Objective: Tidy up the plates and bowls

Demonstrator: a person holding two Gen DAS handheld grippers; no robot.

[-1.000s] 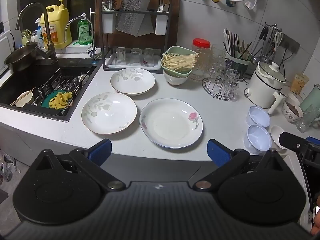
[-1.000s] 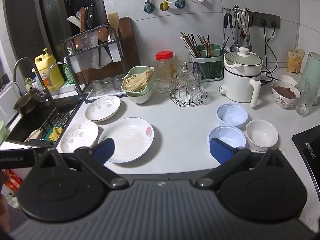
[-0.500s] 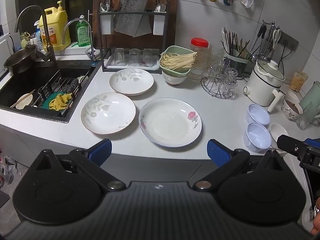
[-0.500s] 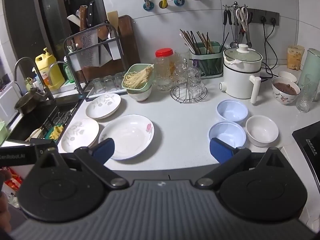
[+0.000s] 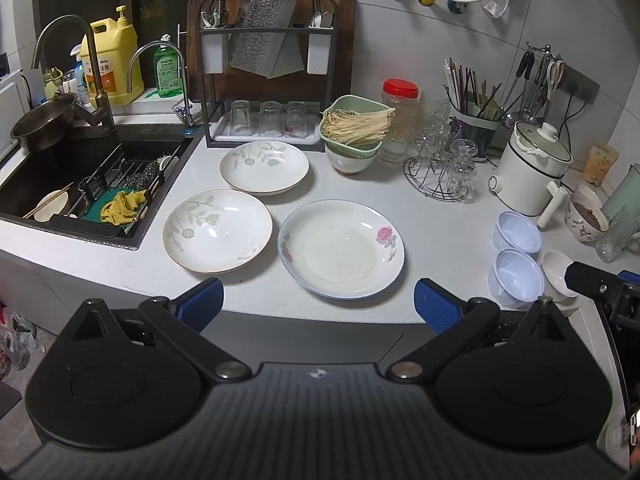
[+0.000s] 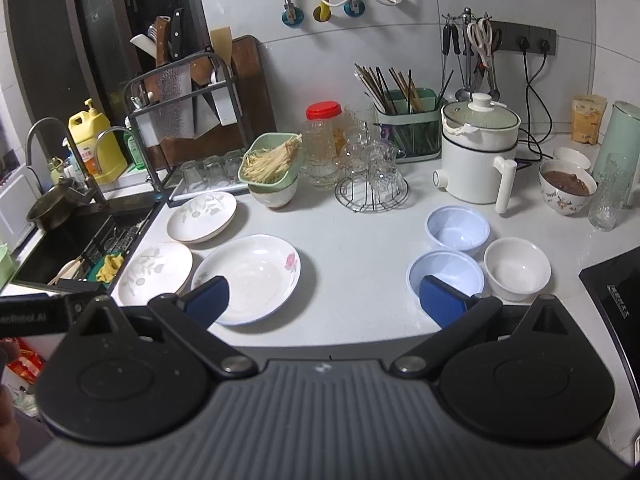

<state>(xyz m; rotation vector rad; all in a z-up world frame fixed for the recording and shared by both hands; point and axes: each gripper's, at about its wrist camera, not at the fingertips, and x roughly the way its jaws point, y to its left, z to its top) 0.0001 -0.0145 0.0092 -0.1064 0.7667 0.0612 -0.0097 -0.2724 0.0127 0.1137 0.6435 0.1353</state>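
- Your left tongs (image 5: 318, 304) hang wide open above the front edge of the white worktop (image 5: 440, 224), blue pads spread, gripping nothing.
- Your right tongs (image 6: 324, 300) are likewise spread wide and hold nothing; the left pad overlaps the near rim of the rose plate in view, the right pad overlaps the nearer blue bowl. Contact cannot be judged.
- Large white round plate with a pink rose print and thin blue rim (image 5: 341, 249): flat on the worktop, straight ahead of your left tongs.
- White round plate with grey leaf print and brown rim (image 5: 218, 230): just left of the rose plate, near the sink edge; rims look close, touching or not cannot be told.
- Second white leaf-print plate (image 5: 264, 167): behind those two, just in front of the black dish rack holding upturned glasses (image 5: 266, 80).
- Two pale blue round bowls sit one behind the other on the right: nearer one (image 6: 445, 274), farther one (image 6: 457, 227).
- Small plain white bowl (image 6: 517, 268): just right of the nearer blue bowl.
- Green square basket of pale dried noodles (image 6: 271, 162) rests on a white bowl behind the plates.
- Black sink (image 5: 52, 176) lies at far left; white electric pot with lid (image 6: 478, 152) stands behind the bowls.
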